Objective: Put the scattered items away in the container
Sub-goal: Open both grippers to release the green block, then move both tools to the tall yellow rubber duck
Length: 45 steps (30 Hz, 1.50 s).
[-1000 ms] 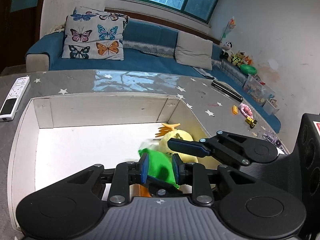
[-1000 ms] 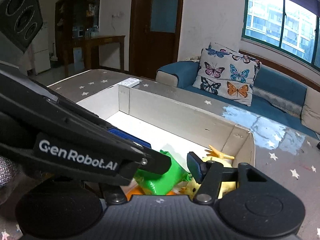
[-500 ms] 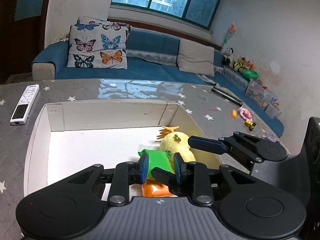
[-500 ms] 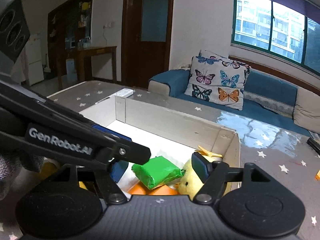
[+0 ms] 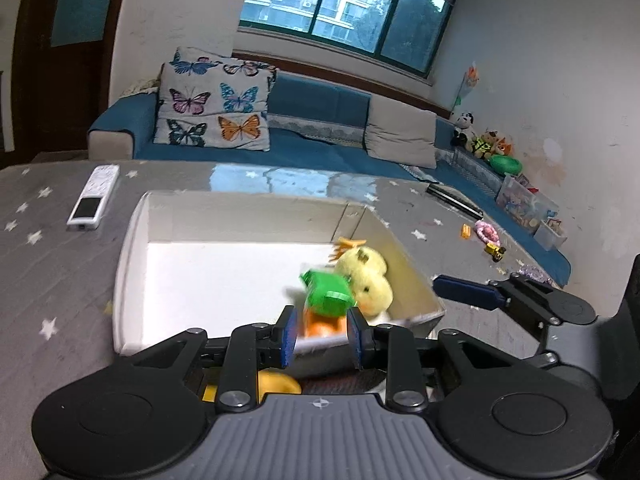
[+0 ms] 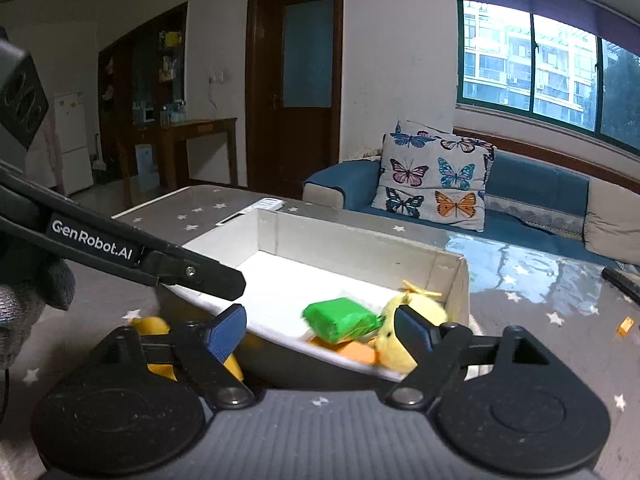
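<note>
The white box (image 5: 132, 248) sits on the grey starred table; it also shows in the right wrist view (image 6: 452, 276). Inside at its near right corner lie a green packet (image 5: 328, 294) (image 6: 340, 318), an orange packet (image 5: 320, 326) (image 6: 356, 352) and a yellow plush chick (image 5: 366, 280) (image 6: 404, 332). My left gripper (image 5: 323, 338) is open and empty, held above the box's near wall. My right gripper (image 6: 320, 328) is open and empty, just outside the near wall. A yellow item (image 5: 276, 384) (image 6: 154, 330) lies on the table outside the box, below the grippers.
A white remote (image 5: 94, 196) lies on the table left of the box. Small toys (image 5: 486, 236) lie on the table at the right, beside a dark flat bar (image 5: 454, 200). A blue sofa with cushions stands behind the table.
The left gripper opened and let go of the green packet, which now lies in the box. Both grippers have drawn back and up from the box.
</note>
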Available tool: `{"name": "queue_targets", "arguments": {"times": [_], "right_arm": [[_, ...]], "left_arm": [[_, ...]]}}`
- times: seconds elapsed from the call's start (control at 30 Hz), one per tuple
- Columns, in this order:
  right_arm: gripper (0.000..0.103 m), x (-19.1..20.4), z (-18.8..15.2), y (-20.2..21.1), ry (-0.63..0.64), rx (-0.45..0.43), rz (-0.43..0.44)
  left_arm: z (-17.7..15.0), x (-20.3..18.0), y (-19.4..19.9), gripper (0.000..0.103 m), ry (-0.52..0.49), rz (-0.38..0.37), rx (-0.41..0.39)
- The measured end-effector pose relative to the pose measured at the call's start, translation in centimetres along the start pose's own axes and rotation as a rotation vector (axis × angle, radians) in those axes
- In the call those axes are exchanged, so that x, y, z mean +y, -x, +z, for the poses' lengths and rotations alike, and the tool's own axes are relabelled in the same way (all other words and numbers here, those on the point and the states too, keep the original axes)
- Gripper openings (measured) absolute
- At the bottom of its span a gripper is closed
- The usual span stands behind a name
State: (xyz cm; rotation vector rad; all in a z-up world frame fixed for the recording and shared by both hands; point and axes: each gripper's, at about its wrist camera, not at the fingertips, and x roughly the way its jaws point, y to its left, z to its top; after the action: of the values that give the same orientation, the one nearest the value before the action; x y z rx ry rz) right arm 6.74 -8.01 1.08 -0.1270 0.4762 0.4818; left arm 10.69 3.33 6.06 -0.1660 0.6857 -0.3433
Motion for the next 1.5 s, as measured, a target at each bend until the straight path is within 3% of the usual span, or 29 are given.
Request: {"name": "queue_targets", "arguments": {"times": [0.37,0.67,1.2,1.5], "right_arm": [[0.084,3.8,-3.1,-1.1,0.021,0.108,0.141],[0.084,6.4,-4.3,-2.9,0.031,0.172,0.228],[0.083,7.5,-5.1,-5.4,0.047,0.214,0.233],[0.075,7.4,-5.3,-6.0,0.044,0.233,0.222]], "left_arm": [[-3.9,1.4,1.1,0.030,0.043,0.021,0.069],[-4.9,2.4,0.2,0.032,0.068,0.034,0.111],[-5.1,3.1,-0.7,0.039,0.083,0.007,0.141],[-5.4,3.3,-0.5,0.037,0.111,0.002,0.127]]}}
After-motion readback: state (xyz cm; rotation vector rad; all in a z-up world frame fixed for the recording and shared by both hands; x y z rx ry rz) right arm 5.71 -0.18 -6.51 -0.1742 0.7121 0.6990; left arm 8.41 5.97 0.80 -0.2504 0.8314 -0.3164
